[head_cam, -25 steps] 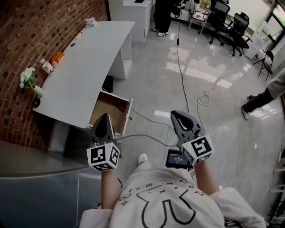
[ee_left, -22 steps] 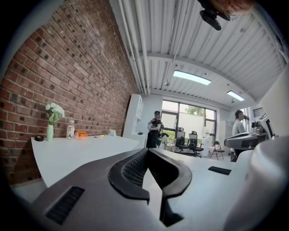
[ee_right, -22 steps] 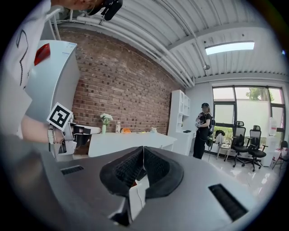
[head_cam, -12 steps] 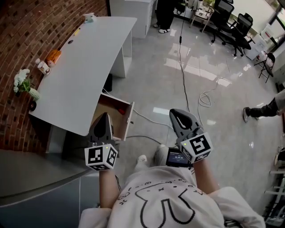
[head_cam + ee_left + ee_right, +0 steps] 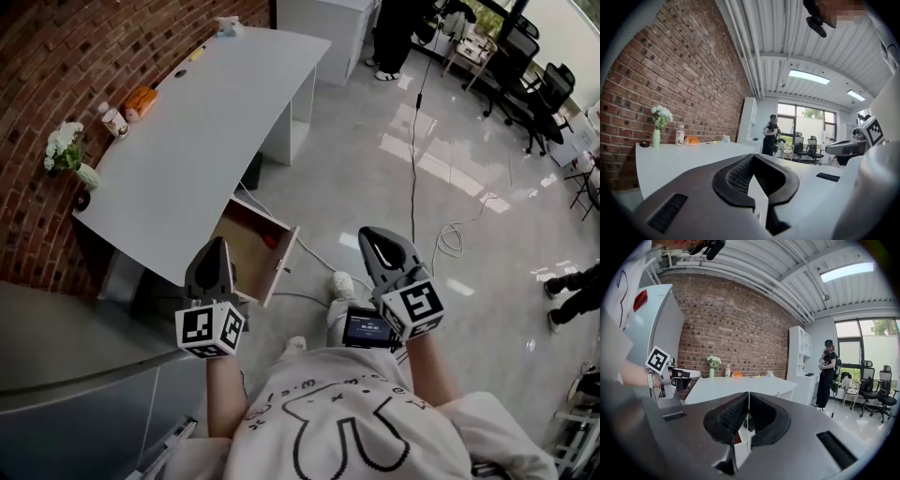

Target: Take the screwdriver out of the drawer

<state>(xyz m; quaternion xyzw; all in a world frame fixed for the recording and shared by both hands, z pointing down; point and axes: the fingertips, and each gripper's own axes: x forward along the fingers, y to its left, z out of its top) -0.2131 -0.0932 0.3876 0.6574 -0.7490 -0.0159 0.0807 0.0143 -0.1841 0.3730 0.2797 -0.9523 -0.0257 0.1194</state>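
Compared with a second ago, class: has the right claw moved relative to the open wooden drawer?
Yes. The right claw has drawn nearer the open wooden drawer; the floor gap between them has narrowed.

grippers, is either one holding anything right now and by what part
Nothing is held. The left gripper and the right gripper are both shut and empty, away from the open drawer.

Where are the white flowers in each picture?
Head view: white flowers far left, at the desk's near corner.
Left gripper view: flowers left of middle, on the desk's end.
Right gripper view: flowers small, left of centre.
Shared landmark: brick wall behind them.
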